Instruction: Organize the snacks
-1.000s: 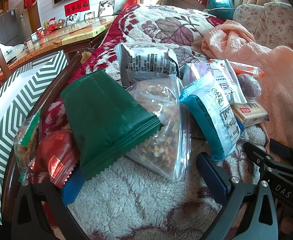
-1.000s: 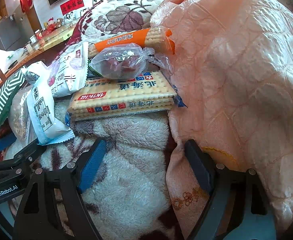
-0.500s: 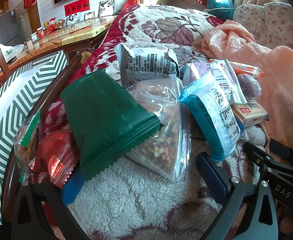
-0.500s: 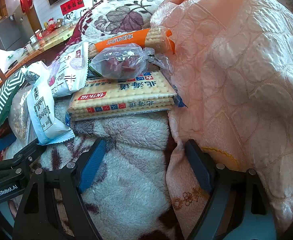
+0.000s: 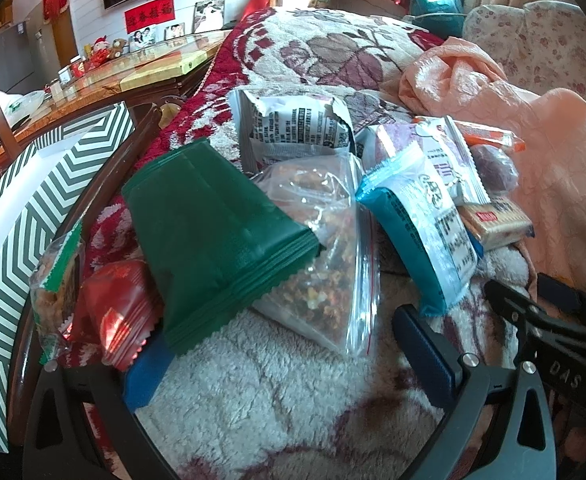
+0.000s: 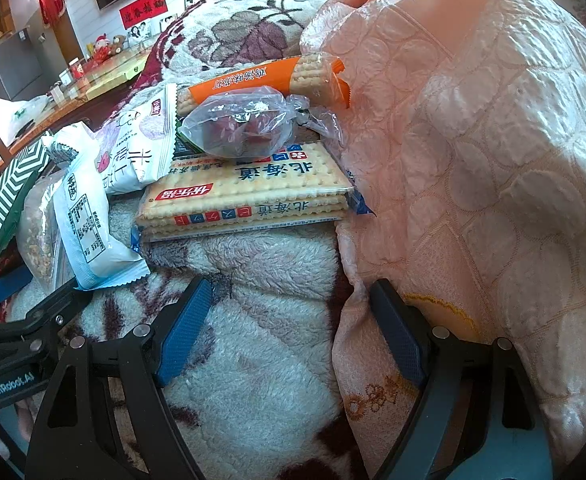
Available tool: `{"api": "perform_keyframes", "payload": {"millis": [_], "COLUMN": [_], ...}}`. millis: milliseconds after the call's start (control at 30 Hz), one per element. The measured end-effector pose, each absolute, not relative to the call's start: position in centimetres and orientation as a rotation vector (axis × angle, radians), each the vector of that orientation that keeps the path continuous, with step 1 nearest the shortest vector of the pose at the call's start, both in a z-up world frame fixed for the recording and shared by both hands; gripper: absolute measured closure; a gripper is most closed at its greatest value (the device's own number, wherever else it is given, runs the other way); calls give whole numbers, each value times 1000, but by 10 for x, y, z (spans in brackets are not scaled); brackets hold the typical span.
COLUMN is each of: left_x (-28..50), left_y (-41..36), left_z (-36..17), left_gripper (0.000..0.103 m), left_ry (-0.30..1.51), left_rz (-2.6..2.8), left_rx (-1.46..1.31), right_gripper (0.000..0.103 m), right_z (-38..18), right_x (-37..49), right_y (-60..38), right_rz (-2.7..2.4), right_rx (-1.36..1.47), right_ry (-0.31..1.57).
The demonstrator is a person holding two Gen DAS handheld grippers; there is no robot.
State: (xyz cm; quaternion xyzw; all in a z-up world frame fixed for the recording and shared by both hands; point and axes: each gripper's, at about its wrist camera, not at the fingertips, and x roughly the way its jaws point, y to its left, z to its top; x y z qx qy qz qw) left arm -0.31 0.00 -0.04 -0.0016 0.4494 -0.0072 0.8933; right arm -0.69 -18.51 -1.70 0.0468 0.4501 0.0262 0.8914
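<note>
A: Nearest items first. Tools?

B: Left gripper (image 5: 281, 356) spread wide over the fleece blanket (image 5: 253, 400), nothing between its pads. Right gripper (image 6: 289, 328) likewise wide and empty; its right-hand pad touches the edge of the peach quilt (image 6: 473, 160).

A: Snacks by the left gripper?

B: A red packet (image 5: 119, 316) touches its left-hand pad. Just beyond, a dark green pouch (image 5: 213, 240) lies partly over a clear zip bag of mixed nuts (image 5: 325, 264). To the right, a teal-and-white packet (image 5: 421, 232) leans tilted. Behind these, a silver printed pouch (image 5: 297, 128).

A: By the right gripper?

B: A flat cracker pack (image 6: 249, 196) on the blanket, touching the quilt. A knotted clear bag of dark red pieces (image 6: 241, 128) rests on it; an orange biscuit sleeve (image 6: 269, 76) lies behind. A white packet (image 6: 141, 156) sits left of them.

A: Farther off?

B: A green-and-white striped box (image 5: 25, 224) at the left; beyond it, a wooden table (image 5: 125, 72).
</note>
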Motion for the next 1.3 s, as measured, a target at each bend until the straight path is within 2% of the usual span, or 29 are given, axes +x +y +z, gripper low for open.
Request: {"api": "perform_keyframes", "payload": {"millis": [233,633,1300], "left_x": [-18,-47,-38], "left_y": [8,24,47], "left_z": [14,58,56], "left_gripper": [0,0,0], "left_ry": [949,812,835], "left_rz": [-54,-65,-34], "left_rx": [-12,-15,-126], "right_gripper": [20,20,20], "right_z": [-4,26,20], "right_x": [-18,-56,-47], "right_y": [-184,-166,-159], "right_rz": [59,127,170], "right_rx": [109,37,43], "right_ry": [942,821,848]}}
